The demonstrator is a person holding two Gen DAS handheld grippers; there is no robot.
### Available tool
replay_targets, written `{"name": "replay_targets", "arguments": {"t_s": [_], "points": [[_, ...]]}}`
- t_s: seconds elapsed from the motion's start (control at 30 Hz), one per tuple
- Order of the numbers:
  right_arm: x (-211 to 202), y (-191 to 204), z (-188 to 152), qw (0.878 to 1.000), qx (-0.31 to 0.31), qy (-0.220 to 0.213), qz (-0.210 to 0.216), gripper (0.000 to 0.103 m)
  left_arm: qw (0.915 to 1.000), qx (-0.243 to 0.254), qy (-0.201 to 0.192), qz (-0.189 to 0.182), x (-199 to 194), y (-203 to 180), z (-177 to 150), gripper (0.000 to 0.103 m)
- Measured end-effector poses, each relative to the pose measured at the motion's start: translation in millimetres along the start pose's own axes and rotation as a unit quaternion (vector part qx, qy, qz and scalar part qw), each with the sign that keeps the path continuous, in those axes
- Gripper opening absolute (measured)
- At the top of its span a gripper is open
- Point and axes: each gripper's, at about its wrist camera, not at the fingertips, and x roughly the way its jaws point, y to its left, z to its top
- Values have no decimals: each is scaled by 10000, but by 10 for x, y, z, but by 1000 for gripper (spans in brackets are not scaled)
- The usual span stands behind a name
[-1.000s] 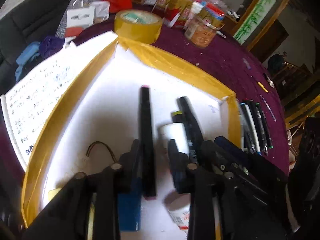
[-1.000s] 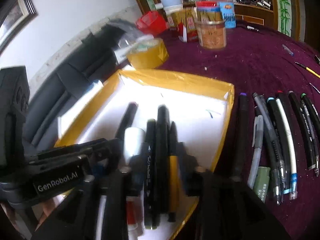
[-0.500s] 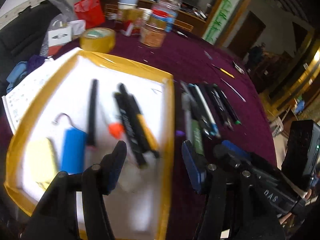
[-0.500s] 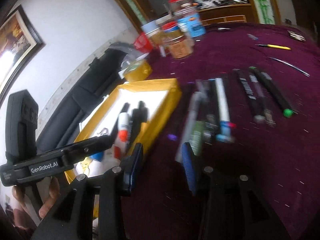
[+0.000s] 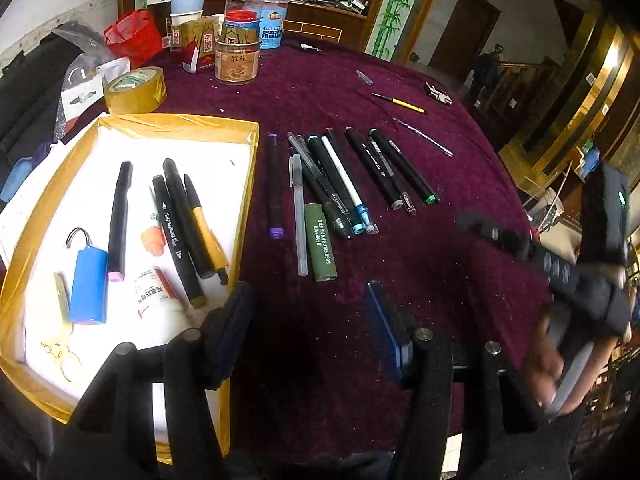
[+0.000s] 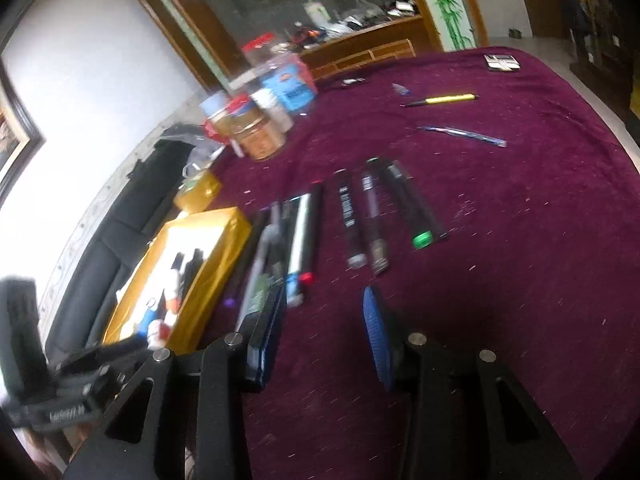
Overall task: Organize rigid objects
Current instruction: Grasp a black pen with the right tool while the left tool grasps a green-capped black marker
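Left gripper [image 5: 308,320] now empty, risen clear of gold tray [image 5: 240,184]

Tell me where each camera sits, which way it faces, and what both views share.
Left wrist: on the left tool, above the near table edge, facing the gold tray and pen row; its open fingers and the right tool's body show.
Right wrist: on the right tool, further right, facing left across the table; its open fingers and the left tool's blurred body show.
Shared: tray, pen row, green-capped marker, jars.
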Motion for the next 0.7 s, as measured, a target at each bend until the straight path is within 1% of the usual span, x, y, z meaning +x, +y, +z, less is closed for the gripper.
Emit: {"name": "replay_targets", "arguments": {"t_s": [0.07,0.2,0.27,0.3,0.33,0.4,0.5,0.6,0.7], "points": [[75,-114,183,9999,22,102,9,36,10000,49,1,1,-4,-33,2,56],[343,-316,617,9988,-148,231,-411,36,10000,14,27,-65,21,-60,39,56],[532,-445,771,9979,-212,393,-471,35,10000,18,66,-37,65,-91,64,56],[651,-511,841,9973,-235,481,-512,32,10000,32,85,-39,81,-110,69,56],[768,-565,885,9960,-290,593,-600,24,9999,65,108,-46,98,-136,77,56],[938,-619,910,9936,-435,778,-691,17,9999,98,116,-54,116,-161,82,56],[1074,-673,856,9923,-543,838,-733,17,9998,95,163,-77,182,-196,118,56],[1085,-633,816,9911,-789,771,-748,17,9994,99,304,-155,291,-255,169,56],[1108,-630,820,9915,-812,744,-695,17,9991,188,335,-173,358,-342,222,56]]}}
